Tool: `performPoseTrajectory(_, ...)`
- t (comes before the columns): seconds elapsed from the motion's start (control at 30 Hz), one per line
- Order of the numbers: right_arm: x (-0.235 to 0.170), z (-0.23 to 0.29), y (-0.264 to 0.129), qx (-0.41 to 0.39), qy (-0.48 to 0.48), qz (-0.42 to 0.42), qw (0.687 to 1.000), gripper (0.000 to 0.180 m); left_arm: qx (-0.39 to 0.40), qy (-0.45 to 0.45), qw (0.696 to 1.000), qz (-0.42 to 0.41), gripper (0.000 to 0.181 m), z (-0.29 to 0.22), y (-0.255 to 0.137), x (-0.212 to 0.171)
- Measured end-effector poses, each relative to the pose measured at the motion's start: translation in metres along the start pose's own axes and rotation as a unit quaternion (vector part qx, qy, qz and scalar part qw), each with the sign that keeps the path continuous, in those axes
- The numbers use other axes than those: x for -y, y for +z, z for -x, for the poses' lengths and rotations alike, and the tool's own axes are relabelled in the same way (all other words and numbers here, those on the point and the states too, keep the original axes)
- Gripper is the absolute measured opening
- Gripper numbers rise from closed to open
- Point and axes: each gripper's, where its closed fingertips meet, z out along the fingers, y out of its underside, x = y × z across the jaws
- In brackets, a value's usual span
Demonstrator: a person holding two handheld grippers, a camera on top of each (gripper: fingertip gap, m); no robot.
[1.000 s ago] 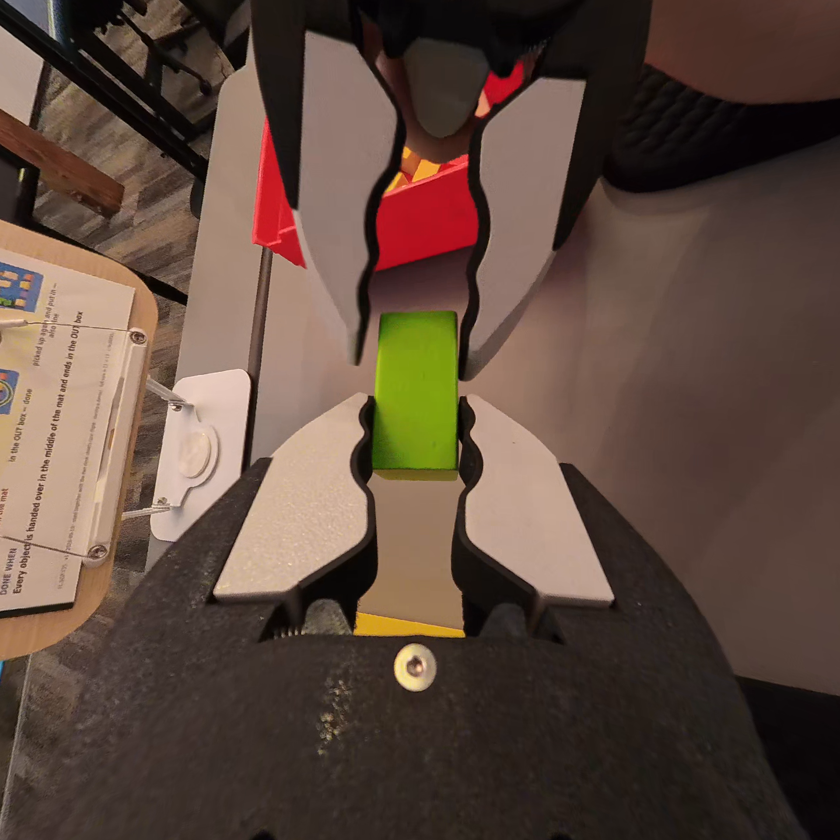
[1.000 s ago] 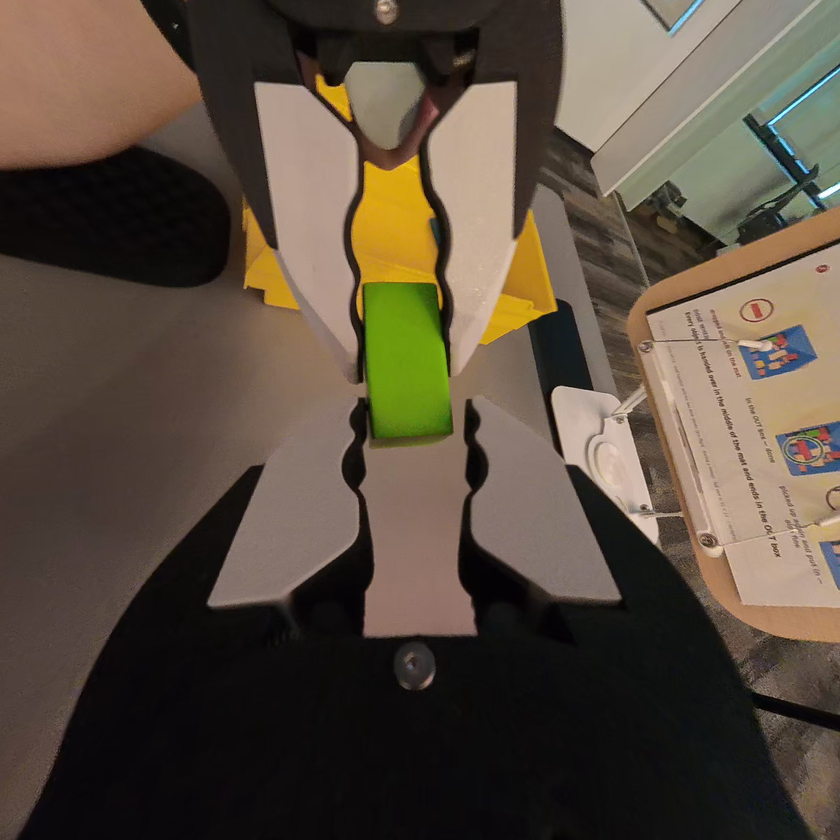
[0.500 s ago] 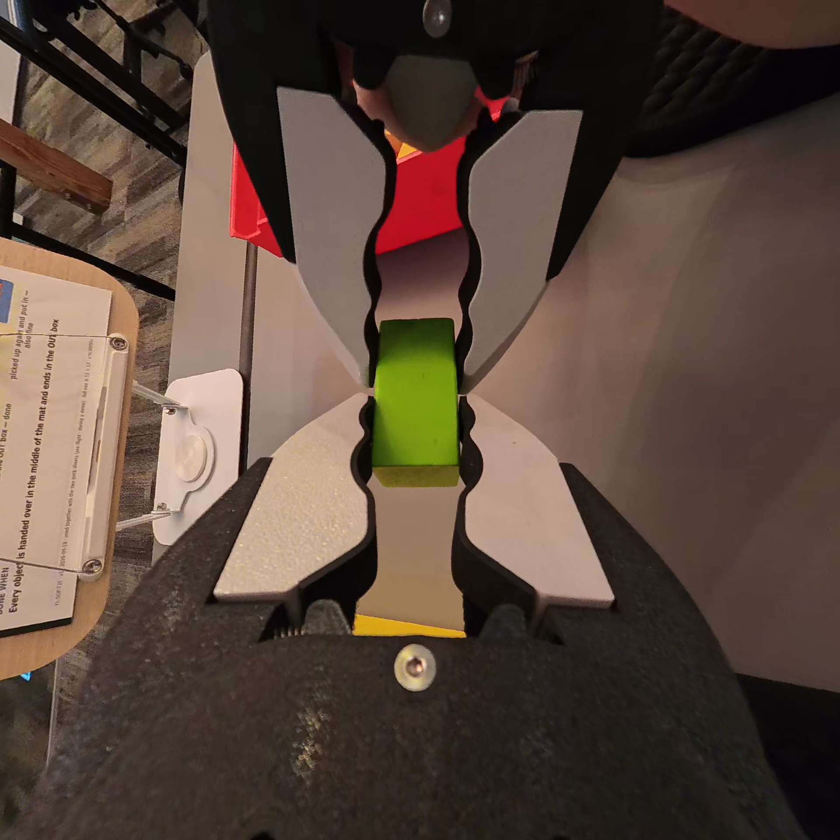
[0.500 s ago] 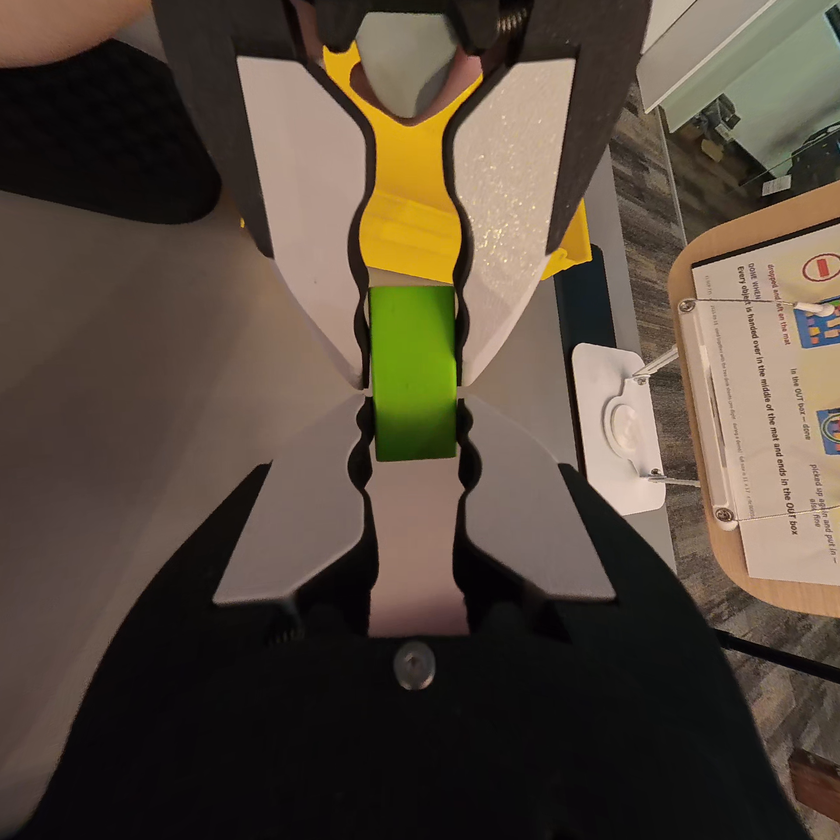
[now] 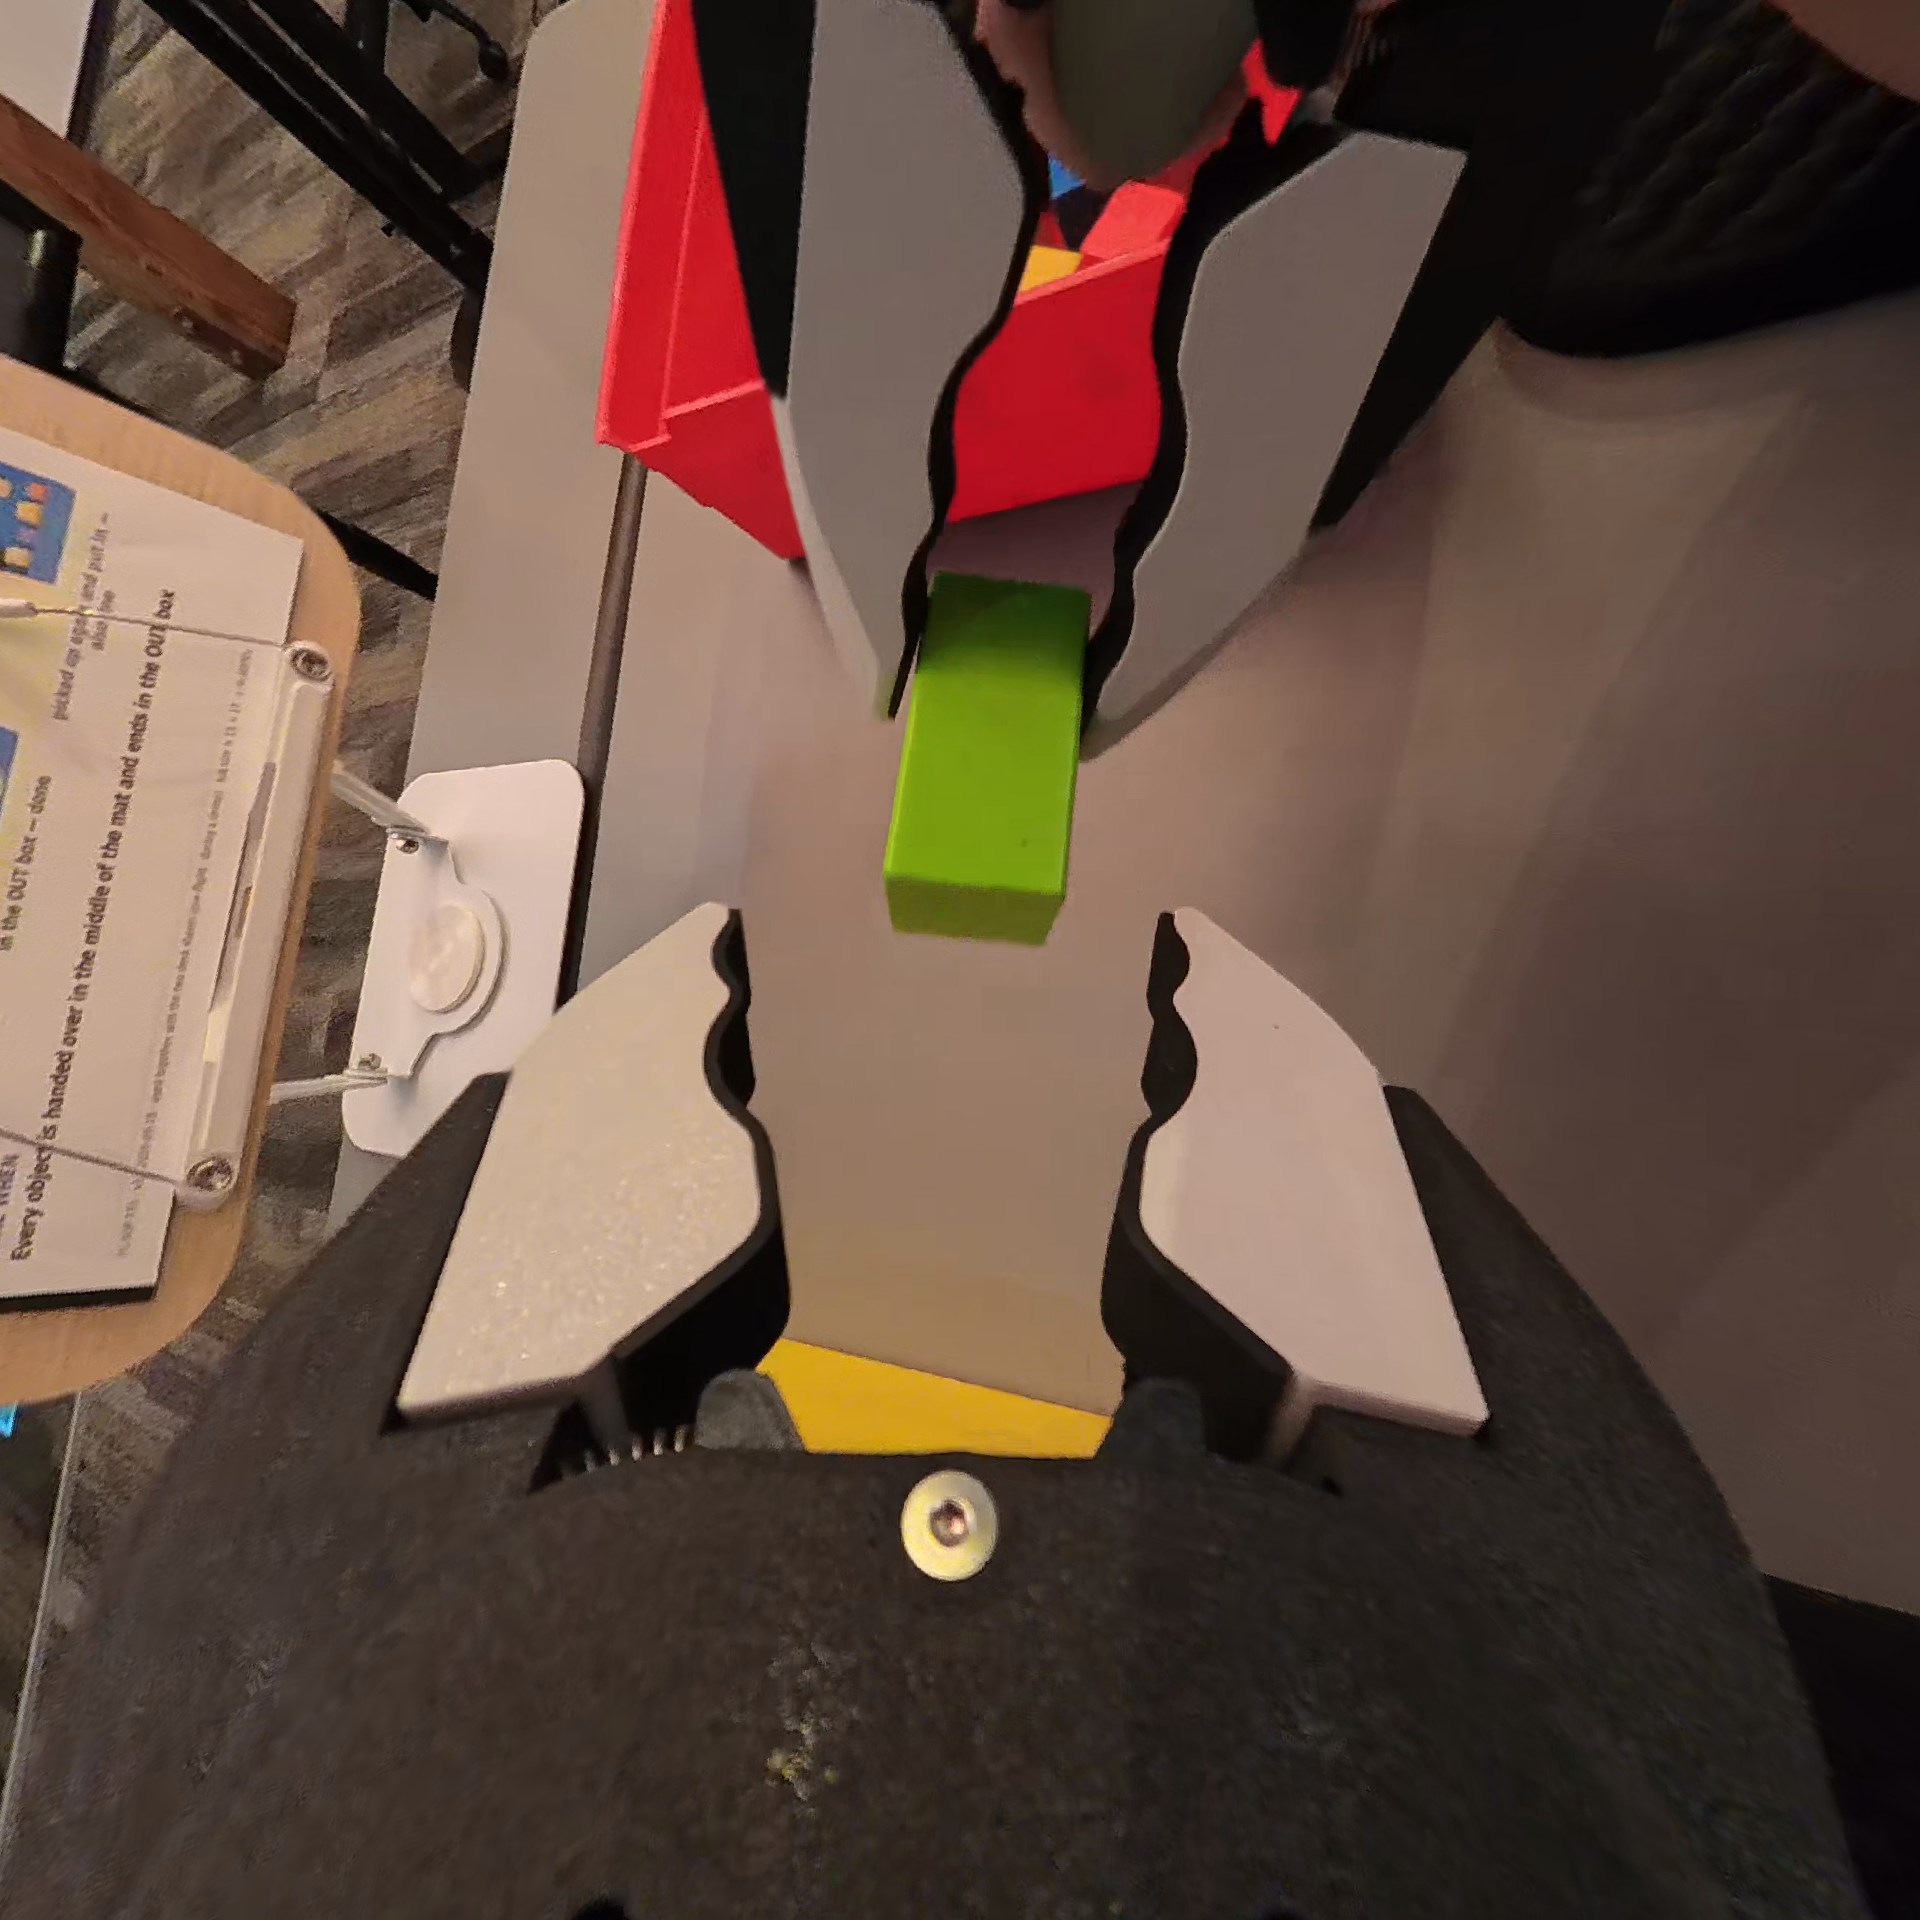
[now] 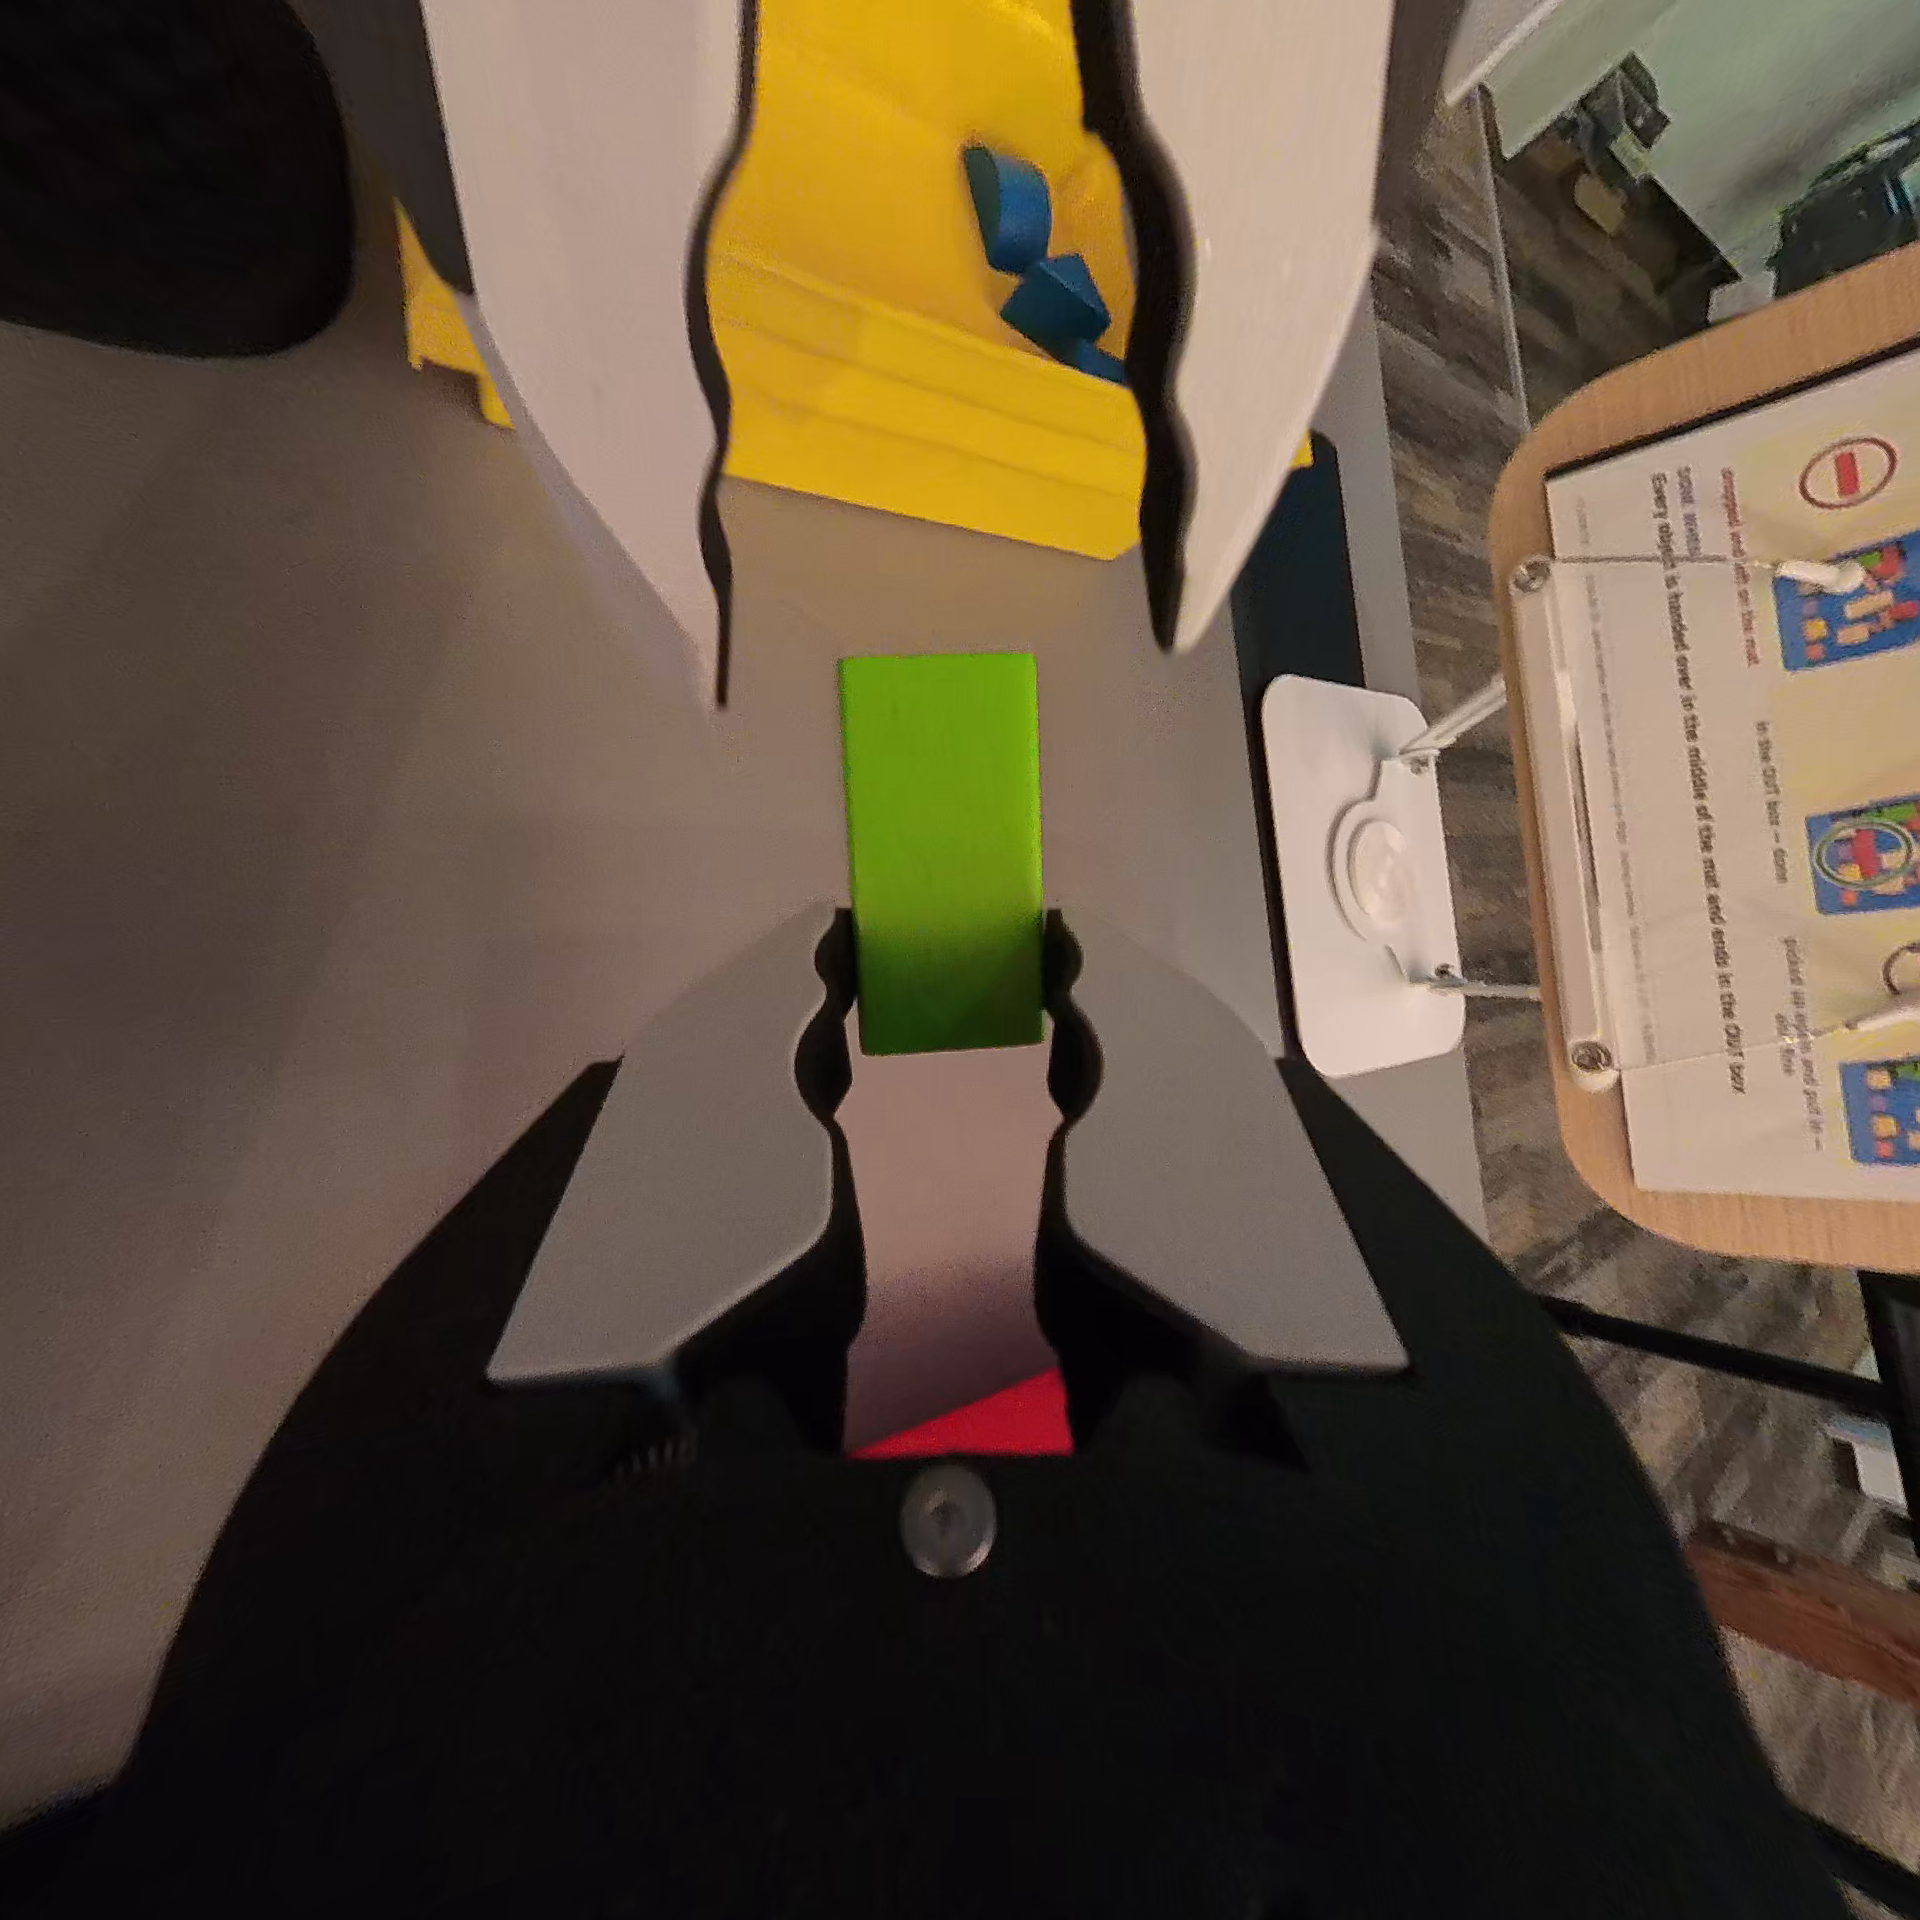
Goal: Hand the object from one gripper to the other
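Green rectangular wooden block [image 5: 982, 769] sits pinched at one end btwn right gripper's [image 6: 948, 930] fingertips, held above grey mat [image 5: 1455, 831]. Left gripper [image 5: 948, 925] is spread wide, facing block's free end w/o touching it.

An office-like lab: grey tabletop [image 5: 1558, 935], red bin [image 5: 1049, 436], yellow bin [image 6: 914, 343], clipped instruction sheet [image 6: 1714, 831], carpeted floor [image 5: 343, 395].

left tongs [image 5: 948, 925] spread wide, both fingers clear of any contact. right tongs [image 6: 948, 925] clamped, fingertips [image 6: 1070, 961] pressed against a held piece. the two tongs face each other tip to tip.
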Motion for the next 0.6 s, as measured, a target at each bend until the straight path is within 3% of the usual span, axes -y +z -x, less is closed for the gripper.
performPoseTrajectory(0.2, -0.039, -0.031, -0.026, -0.047, 0.039, 0.044, 0.997, 0.035, 0.022, -0.028, 0.999, 0.0, 0.077, 0.016, -0.02, -0.014)
performPoseTrajectory(0.3, -0.079, -0.065, -0.059, -0.101, 0.13, 0.059, 0.985, 0.035, 0.035, -0.039, 0.999, -0.003, 0.076, 0.022, -0.03, -0.019)
performPoseTrajectory(0.37, -0.119, -0.084, -0.08, -0.133, 0.239, 0.091, 0.957, 0.036, 0.04, -0.042, 0.998, -0.005, 0.075, 0.025, -0.034, -0.02)
performPoseTrajectory(0.43, -0.165, -0.092, -0.093, -0.15, 0.365, 0.136, 0.909, 0.036, 0.042, -0.043, 0.998, -0.003, 0.075, 0.025, -0.035, -0.021)
performPoseTrajectory(0.6, -0.213, -0.088, -0.073, -0.112, 0.54, 0.131, 0.824, 0.035, 0.041, -0.04, 0.998, 0.014, 0.075, 0.023, -0.031, -0.025)
